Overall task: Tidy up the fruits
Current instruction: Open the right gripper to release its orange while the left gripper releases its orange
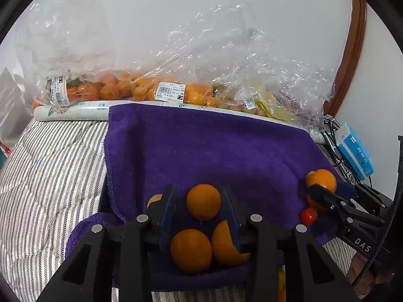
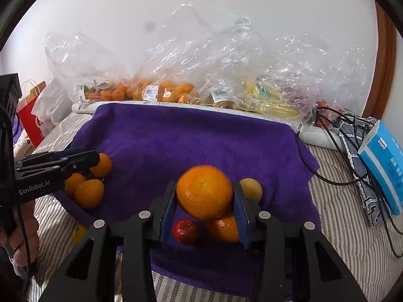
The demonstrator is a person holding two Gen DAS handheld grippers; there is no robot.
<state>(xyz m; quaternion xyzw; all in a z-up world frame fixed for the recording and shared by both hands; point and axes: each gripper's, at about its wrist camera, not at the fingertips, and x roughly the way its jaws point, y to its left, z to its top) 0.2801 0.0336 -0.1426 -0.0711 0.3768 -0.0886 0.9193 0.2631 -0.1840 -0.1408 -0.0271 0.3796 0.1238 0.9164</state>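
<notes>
Right gripper (image 2: 204, 216): clamped on the big orange (image 2: 204, 192), both blue pads pressed to its sides, fruit lifted clear of the towel.
Under the grip: small red fruit (image 2: 186, 231) at 7 o'clock of the big orange, another orange (image 2: 223, 227) at 5 o'clock, pale yellow fruit (image 2: 252, 188) just beside the right pad; looks like the start of a mixed pile.
Left gripper (image 1: 199, 214): jaws wide, straddling one orange (image 1: 203, 201) without a visible squeeze; probably lining up a pick.
Left cluster: two more oranges (image 1: 191, 250) touching each other at 6 o'clock, gathered on a fold of the purple towel (image 1: 201, 146), seemingly sorted by kind.
Towel role: soft bed over the striped cover (image 1: 50, 163), likely to stop round fruit rolling.
Supply: clear bags of fruit (image 2: 163, 91) at 12 o'clock against the wall, still full.
Clutter: blue box (image 2: 385, 166) and cables at 3 o'clock, well apart from the fruit.
Progress guess: early, most fruit still bagged.
</notes>
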